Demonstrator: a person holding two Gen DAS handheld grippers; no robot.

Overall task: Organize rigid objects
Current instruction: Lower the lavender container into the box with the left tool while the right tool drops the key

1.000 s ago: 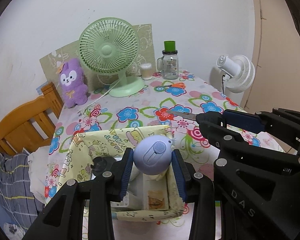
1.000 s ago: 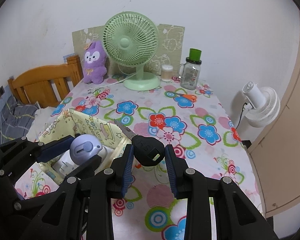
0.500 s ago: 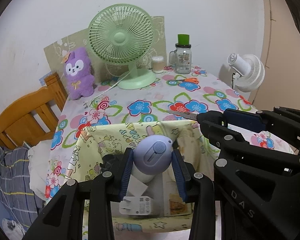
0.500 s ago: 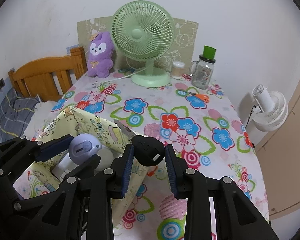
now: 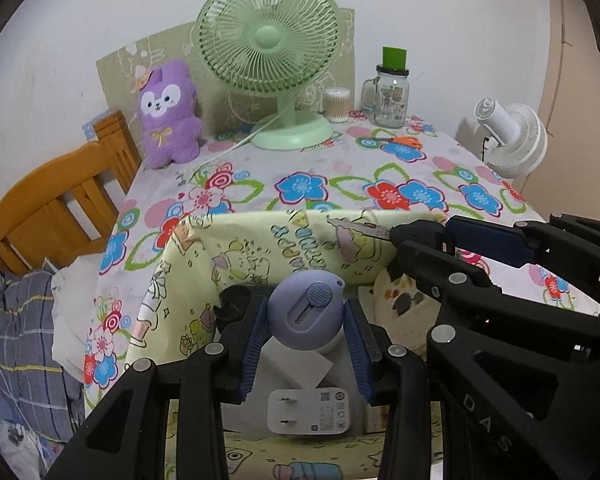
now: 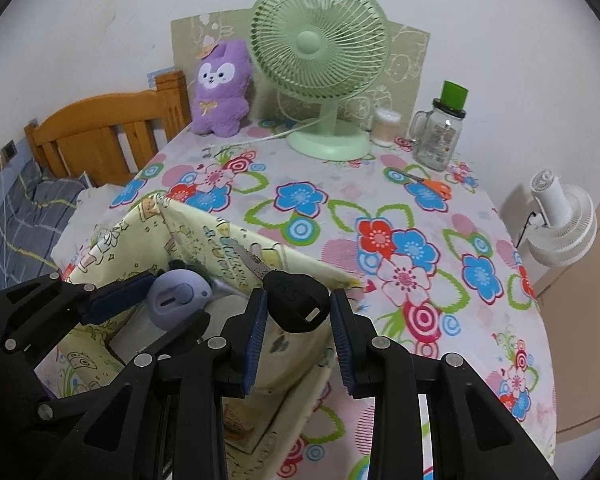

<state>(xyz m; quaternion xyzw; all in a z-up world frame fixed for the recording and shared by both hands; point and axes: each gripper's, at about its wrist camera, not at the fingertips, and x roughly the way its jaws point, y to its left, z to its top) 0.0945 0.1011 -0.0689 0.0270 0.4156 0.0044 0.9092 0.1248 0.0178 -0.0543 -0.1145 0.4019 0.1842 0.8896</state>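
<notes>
My left gripper (image 5: 305, 316) is shut on a round lilac box cutter (image 5: 306, 314) with a slider on its face, held over the inside of a yellow cartoon-print fabric box (image 5: 260, 248). My right gripper (image 6: 298, 308) is shut on the black head of a key (image 6: 296, 307), whose metal blade (image 6: 249, 261) points toward the box's far wall. The key blade (image 5: 358, 229) also shows in the left wrist view, above the box's right side. Under the cutter lies a white plug adapter (image 5: 306, 416). In the right wrist view the lilac cutter (image 6: 176, 300) sits left of the key.
On the flowered tablecloth (image 6: 380, 216) stand a green desk fan (image 6: 320, 60), a purple plush (image 6: 220, 88), a cotton-swab jar (image 6: 386, 126) and a glass jar with a green cap (image 6: 440, 136). Orange scissors (image 6: 428, 182) lie near the jar. A white fan (image 6: 560, 220) and a wooden bed frame (image 6: 100, 136) flank the table.
Both grippers moved forward and down toward the fabric box, still holding the cutter and the key. The box interior and white adapter now fill more of the left wrist view.
</notes>
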